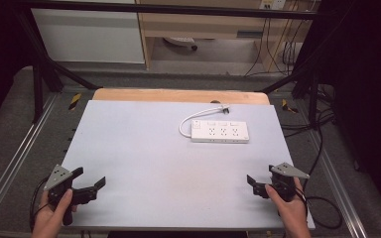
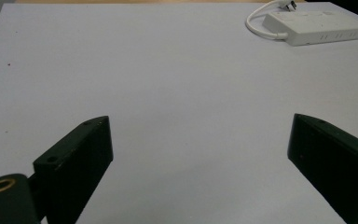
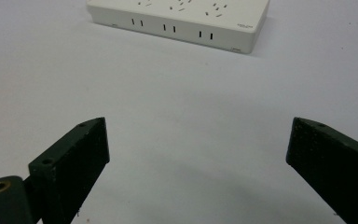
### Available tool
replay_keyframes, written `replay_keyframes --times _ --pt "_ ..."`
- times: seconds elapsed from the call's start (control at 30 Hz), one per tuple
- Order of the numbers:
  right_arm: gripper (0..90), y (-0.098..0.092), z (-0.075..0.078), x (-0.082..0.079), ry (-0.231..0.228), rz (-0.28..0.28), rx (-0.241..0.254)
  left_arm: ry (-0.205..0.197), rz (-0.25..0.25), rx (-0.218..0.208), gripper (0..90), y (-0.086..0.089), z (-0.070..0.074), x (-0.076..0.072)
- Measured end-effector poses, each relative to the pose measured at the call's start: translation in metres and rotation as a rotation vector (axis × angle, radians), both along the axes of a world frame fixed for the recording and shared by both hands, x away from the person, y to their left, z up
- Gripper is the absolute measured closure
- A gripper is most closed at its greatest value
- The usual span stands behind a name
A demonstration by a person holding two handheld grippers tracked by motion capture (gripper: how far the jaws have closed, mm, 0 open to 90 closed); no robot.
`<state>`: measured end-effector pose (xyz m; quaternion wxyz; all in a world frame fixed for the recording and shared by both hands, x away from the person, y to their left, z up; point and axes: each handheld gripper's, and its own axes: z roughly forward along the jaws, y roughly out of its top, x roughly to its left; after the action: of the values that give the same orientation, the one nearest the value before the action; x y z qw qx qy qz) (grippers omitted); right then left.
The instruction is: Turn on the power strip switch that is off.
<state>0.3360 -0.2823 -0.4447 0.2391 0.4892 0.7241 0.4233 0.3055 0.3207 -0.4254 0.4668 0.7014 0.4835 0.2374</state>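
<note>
A lab recording rig: black metal frame around the grey worktop, cables trailing on the floor behind.

white power strip, flat, far right tabletop

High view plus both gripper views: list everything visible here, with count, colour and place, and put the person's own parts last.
power strip: one, white, far right part of the table, lying flat, sockets up
cord: one, white, loops from the strip's left end toward the table's far edge, ending in a plug
table: one, pale grey top, with a wooden edge along the far side
frame rails: metal, on both sides of the table
cables: several, black, on the floor at the right
left tool: one, black, near left corner, jaws open, nothing between them
right tool: one, black, near right corner, jaws open, nothing between them
hands: two, one holding each tool
</note>
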Motion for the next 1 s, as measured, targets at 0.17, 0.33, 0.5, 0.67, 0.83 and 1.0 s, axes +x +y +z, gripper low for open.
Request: replay_keyframes --times 0.17,0.33,0.5,0.67,0.83,1.0 --pt "6.3 0.001 0.002 0.0 -0.014 0.007 0.021 0.0 -0.005 0.007 6.4 0.0 0.0 0.001" --pt "5.7 0.001 0.006 0.0 -0.031 0.023 0.055 -0.001 -0.008 0.009 6.4 0.0 0.0 0.001" --pt "5.2 0.003 0.009 0.001 -0.028 0.035 0.072 0.0 -0.009 0.007 6.4 0.0 0.0 0.001" --pt "4.9 0.005 0.014 -0.001 -0.02 0.041 0.075 0.004 -0.004 0.005 6.4 0.0 -0.001 0.001" --pt "4.6 0.011 0.022 0.003 -0.005 0.064 0.039 0.01 -0.01 0.011 6.4 -0.001 -0.002 0.001" --pt "4.9 0.016 0.028 0.01 0.02 0.07 0.037 0.011 -0.007 0.008 6.4 0.0 -0.003 0.002"
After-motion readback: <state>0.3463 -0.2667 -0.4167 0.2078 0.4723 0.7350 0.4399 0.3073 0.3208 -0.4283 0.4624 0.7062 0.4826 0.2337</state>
